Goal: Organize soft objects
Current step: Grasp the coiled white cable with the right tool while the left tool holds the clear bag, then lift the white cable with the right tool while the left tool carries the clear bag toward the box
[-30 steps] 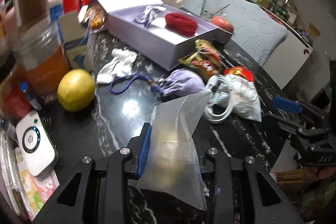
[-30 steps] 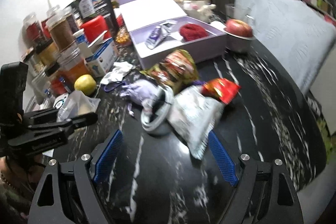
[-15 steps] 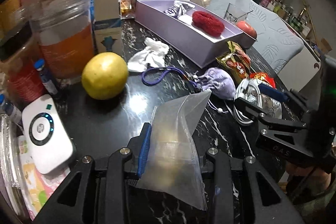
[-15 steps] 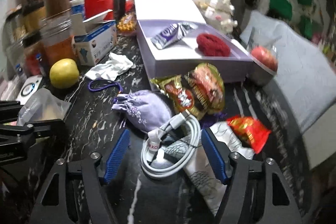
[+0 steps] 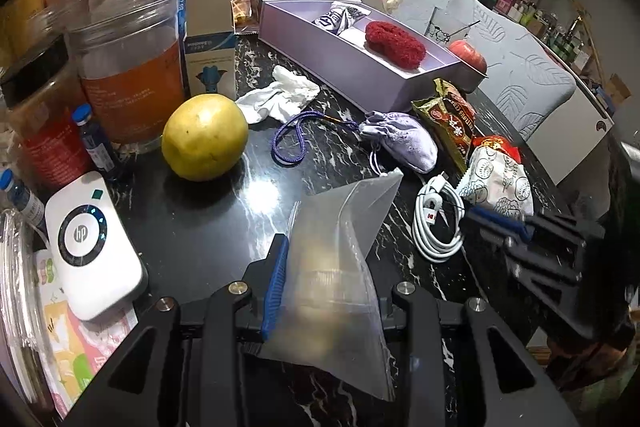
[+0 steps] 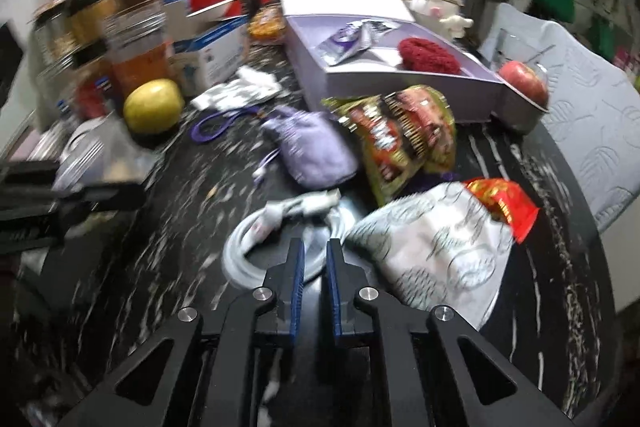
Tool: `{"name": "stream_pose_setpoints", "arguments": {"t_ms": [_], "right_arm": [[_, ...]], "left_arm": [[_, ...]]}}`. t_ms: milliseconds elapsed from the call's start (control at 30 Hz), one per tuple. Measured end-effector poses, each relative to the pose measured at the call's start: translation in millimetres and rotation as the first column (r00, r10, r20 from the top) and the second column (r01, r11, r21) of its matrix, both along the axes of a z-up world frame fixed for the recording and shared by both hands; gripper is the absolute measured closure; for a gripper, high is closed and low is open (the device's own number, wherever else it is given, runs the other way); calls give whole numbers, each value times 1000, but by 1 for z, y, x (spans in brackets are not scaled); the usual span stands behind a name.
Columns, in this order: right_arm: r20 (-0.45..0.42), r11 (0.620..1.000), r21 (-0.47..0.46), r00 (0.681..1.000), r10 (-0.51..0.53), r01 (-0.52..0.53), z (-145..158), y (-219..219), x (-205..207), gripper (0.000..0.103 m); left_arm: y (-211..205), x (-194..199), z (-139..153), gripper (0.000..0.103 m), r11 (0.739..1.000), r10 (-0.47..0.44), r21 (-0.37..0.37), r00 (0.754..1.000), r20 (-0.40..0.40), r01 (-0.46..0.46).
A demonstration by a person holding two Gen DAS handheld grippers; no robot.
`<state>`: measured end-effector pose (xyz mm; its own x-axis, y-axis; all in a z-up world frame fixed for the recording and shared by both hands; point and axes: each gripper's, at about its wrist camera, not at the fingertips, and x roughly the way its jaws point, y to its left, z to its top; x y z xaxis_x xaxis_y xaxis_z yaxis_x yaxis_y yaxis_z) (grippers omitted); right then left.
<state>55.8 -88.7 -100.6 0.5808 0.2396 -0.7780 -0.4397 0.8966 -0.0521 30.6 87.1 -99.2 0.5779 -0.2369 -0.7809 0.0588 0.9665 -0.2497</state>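
My left gripper (image 5: 326, 283) is shut on a clear zip bag (image 5: 340, 259), held low over the black marble table (image 5: 192, 223). My right gripper (image 6: 315, 263) has its jaws nearly closed around a loop of the white coiled cable (image 6: 256, 247), which also shows in the left wrist view (image 5: 436, 223). A purple drawstring pouch (image 6: 312, 147) lies behind the cable, also seen in the left wrist view (image 5: 404, 141). A white cloth (image 5: 280, 97) lies near the lavender box (image 5: 360, 63), which holds a red knitted item (image 5: 394, 41) and a foil packet (image 5: 340, 19).
A yellow fruit (image 5: 204, 137), jars (image 5: 128, 67), a white HP device (image 5: 92, 247) and a small carton (image 5: 210, 39) crowd the left. Snack bags (image 6: 404, 139) and a white patterned bag (image 6: 436, 255) lie right of the cable. An apple (image 6: 524, 87) sits by the box.
My right gripper has moved forward and down onto the white cable and its jaws have closed from wide open. My left gripper has kept hold of the bag and shifted slightly.
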Motion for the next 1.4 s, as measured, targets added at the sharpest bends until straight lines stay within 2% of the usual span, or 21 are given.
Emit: {"name": "stream_pose_setpoints", "arguments": {"t_ms": [133,167,200,267,333,433,600,633,733,767,800,833,900,967,1133,1300,1400], "right_arm": [[-27,998,13,998,62,-62,-3,-6,-16,90],[-32,998,22,998,55,-54,-3,-9,-18,79],[-32,999,35,999,42,-41,-2,-12,-19,51],[-39,998,69,999,9,-6,-2,-16,-18,7],[-54,998,70,999,-2,6,-6,-14,-16,8],[-29,996,78,999,41,-39,-9,-3,-21,8],[-3,996,22,997,82,-82,-18,21,-17,8],[-7,996,-4,996,92,-92,-21,28,-14,8],[-32,996,12,996,85,-85,-22,31,-7,8],[-45,998,25,997,65,-64,-23,30,-4,13],[-44,999,36,998,34,-33,-22,27,0,28],[-43,999,45,999,9,-7,-21,25,3,35],[-19,999,27,999,-30,31,-19,22,6,37],[-36,998,48,998,-50,51,-17,17,8,39],[-20,998,47,999,-36,37,-15,14,-2,43],[-64,992,121,997,-32,40,-11,-3,-10,43],[-62,985,166,997,-35,45,-5,-15,-20,43]], "left_arm": [[-5,-2,0,69,1000,1,-5,1000,-2,-1],[-6,-3,1,69,1000,1,-3,1000,-1,-1],[-8,-4,2,69,1000,-1,4,1000,3,1],[-10,-5,2,69,1000,-2,13,1000,5,2],[-12,-6,2,69,1000,-3,20,1000,0,3],[-12,-6,1,69,1000,6,22,1000,-2,-6],[-8,-9,0,69,999,32,22,999,-1,-32],[-6,-11,1,69,999,38,23,999,1,-38],[-2,-13,1,69,998,53,20,999,5,-53],[-1,-14,2,69,998,56,18,998,8,-56],[1,-15,2,69,998,60,17,998,11,-61],[2,-16,2,69,998,64,15,998,14,-64],[2,-16,1,69,998,63,15,998,12,-63],[2,-15,0,69,998,58,14,998,10,-58],[0,-18,4,69,998,54,16,998,27,-54],[-4,-21,5,69,999,46,12,999,24,-46],[-9,-24,8,69,999,39,19,999,34,-40]]}}
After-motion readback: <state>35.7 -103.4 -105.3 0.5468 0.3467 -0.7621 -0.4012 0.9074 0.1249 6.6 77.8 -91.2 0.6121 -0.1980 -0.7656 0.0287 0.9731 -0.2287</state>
